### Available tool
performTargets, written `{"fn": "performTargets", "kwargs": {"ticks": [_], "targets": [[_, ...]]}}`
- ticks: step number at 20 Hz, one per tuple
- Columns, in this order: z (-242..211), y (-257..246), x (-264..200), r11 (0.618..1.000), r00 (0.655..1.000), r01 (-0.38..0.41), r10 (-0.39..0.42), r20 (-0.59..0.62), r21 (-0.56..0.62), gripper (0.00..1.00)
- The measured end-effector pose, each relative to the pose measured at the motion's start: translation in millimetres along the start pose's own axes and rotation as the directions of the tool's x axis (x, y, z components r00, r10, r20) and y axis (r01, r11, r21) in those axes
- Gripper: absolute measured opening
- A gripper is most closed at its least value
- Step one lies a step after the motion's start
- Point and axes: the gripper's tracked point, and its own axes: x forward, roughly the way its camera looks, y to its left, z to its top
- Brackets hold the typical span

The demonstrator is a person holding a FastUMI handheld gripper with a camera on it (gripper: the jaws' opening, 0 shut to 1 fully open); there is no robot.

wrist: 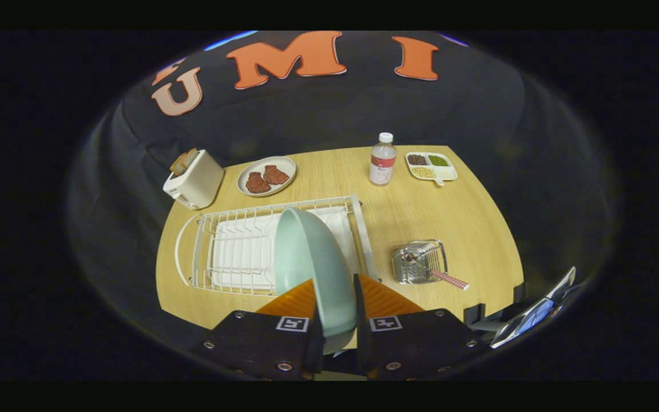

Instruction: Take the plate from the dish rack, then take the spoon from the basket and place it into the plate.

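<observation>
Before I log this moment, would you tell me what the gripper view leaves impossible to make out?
- Plate, held between the tongs: its lower rim is hidden by the fingers.
- Dish rack: its right part is hidden behind the plate.
- Spoon in the basket: its bowl is too small to tell.

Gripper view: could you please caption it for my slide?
Gripper shut on the pale green plate, held above the dish rack; spoon waits in its basket.

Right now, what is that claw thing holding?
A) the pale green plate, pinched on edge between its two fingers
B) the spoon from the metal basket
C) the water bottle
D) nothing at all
A: the claw has both orange fingers pressed on the pale green plate, held on edge above the white dish rack; the spoon lies in its metal basket.
</observation>
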Motion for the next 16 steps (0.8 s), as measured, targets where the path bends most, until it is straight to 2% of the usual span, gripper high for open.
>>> {"fn": "performTargets", "kwargs": {"ticks": [7, 14, 16], "targets": [[-57.1, -21.3, 7.5, 0.984, 0.985, -0.163, 0.166, -0.042, 0.076, 0.24], [-112.6, -38.9, 20.9, 0.926, 0.936, -0.333, 0.347, -0.055, 0.177, 0.24], [-128.4, -45.9, 32.6, 0.914, 0.925, -0.356, 0.375, -0.067, 0.196, 0.24]]}}
